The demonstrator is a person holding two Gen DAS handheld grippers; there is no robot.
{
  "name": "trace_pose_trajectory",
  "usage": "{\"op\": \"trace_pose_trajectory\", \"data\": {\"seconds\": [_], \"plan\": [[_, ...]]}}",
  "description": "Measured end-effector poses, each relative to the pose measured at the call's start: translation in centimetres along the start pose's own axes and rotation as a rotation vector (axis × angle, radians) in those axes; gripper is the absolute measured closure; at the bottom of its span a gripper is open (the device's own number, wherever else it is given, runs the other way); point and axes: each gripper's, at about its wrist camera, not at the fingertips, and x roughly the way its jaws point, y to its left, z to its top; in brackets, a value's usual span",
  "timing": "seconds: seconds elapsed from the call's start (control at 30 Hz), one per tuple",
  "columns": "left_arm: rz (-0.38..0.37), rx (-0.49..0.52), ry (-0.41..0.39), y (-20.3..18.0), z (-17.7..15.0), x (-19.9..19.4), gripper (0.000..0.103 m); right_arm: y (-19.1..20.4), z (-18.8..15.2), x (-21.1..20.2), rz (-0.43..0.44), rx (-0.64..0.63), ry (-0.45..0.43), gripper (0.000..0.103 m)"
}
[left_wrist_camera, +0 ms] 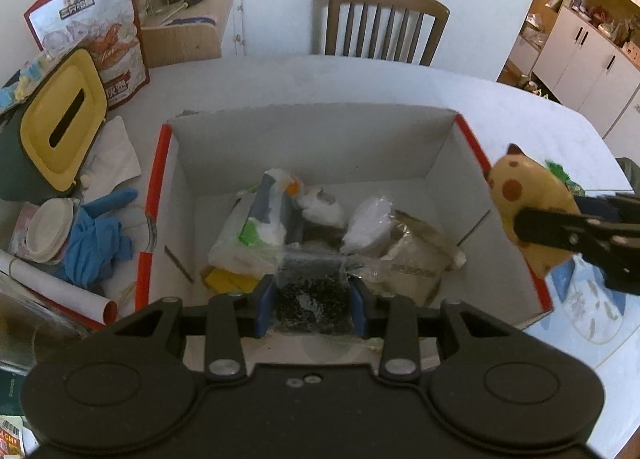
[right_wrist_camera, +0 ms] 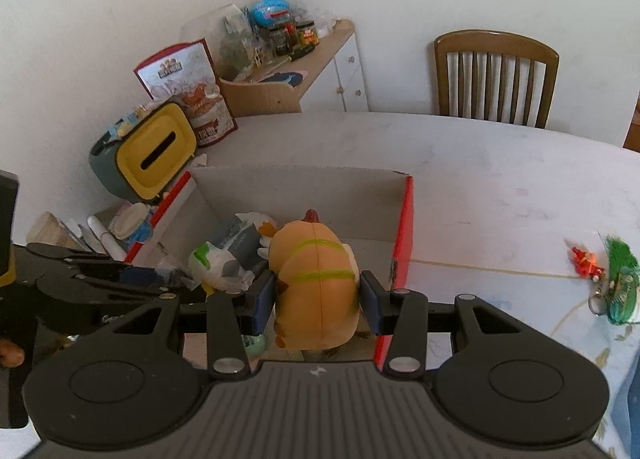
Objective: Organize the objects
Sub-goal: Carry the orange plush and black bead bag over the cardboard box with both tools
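On the left of the bench, a yellow-lidded tissue box and blue gloves lie beside the cardboard box, outside its red-edged left wall. The left tool hangs over the box's near part, its blue pads pinching a clear bag of dark bits above the packets already inside. Further right, the right tool is clamped on a yellow toy figure, a rounded plastic body with brown spots and lime stripes, its long axis running away from the tool. It hovers at the box's right wall, so a short shift leftward and down looks enough to drop it in. A green keychain lies on the bench far right.
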Motion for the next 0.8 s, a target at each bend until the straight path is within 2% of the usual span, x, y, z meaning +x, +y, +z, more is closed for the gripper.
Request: {"op": "trace_pose_trajectory", "data": {"seconds": [0.4, 0.8], "plan": [[-0.021, 0.07, 0.056, -0.4, 0.0, 2.9, 0.066, 0.5, 1.3, 6.6, -0.071, -0.047, 0.058, 0.059], [-0.044, 0.123, 0.098, -1.0, 0.2, 5.3, 0.066, 1.3, 2.3, 10.8, -0.092, -0.078, 0.093, 0.059]]}}
